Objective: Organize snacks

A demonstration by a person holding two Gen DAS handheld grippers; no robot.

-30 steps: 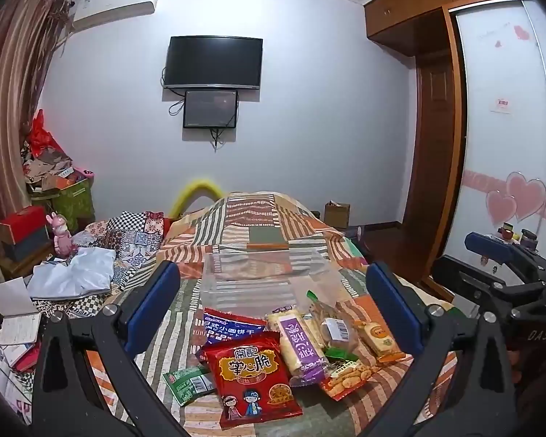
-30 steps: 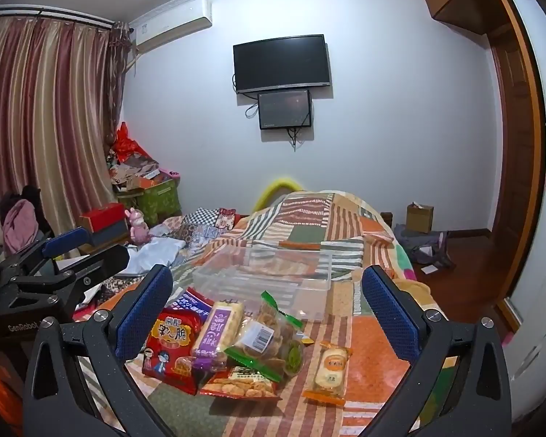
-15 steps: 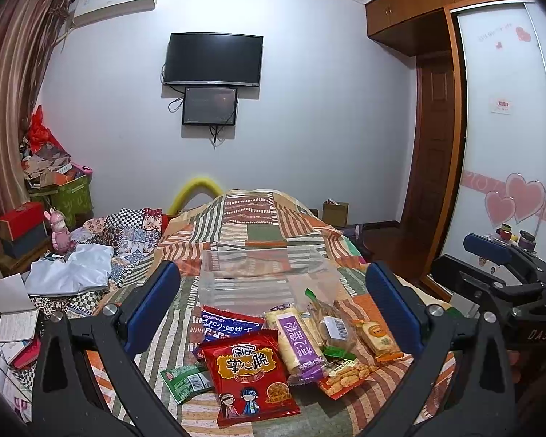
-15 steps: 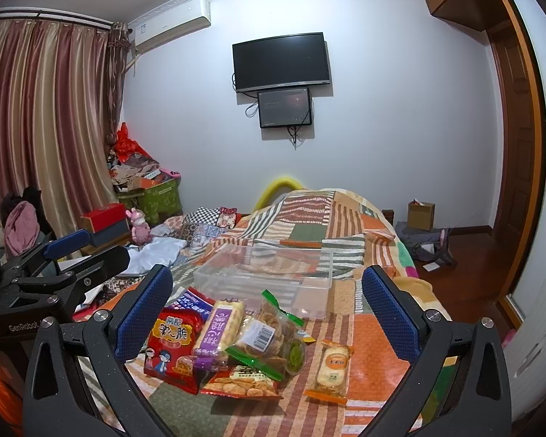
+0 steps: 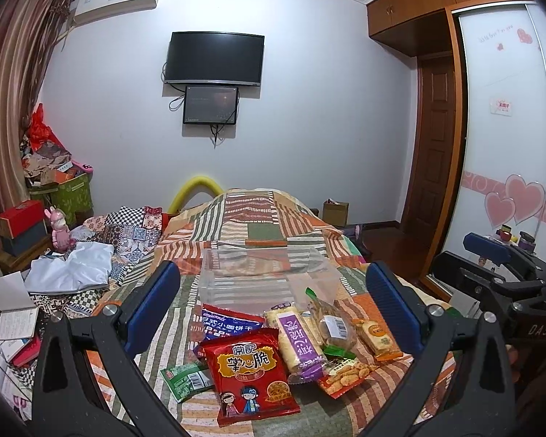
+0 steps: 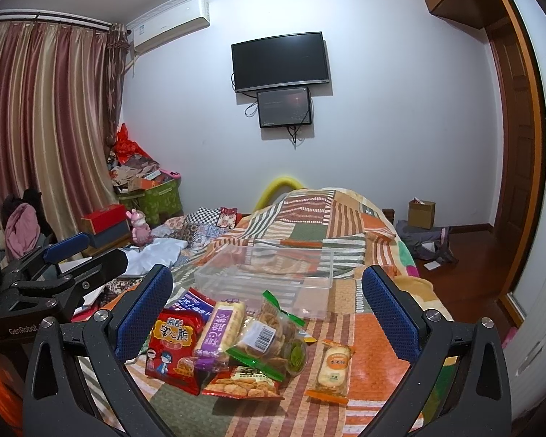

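lower centre, left to right: your left gripper (image 5: 273,306), fingers apart, empty; red crinkly snack packet (image 5: 249,373); purple-banded cracker pack (image 5: 297,338); small orange biscuit sachet (image 6: 333,371); your right gripper (image 6: 267,307), fingers apart, empty. clear plastic box (image 5: 265,275) behind, centre frame, empty. step: none packed yet; next, close on one packet.

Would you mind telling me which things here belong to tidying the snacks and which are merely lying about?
For the job: red snack packet, purple-label pack, small orange packet, clear box, both open grippers, left and right.

Lying about: white cloth, pink toy, cardboard box.
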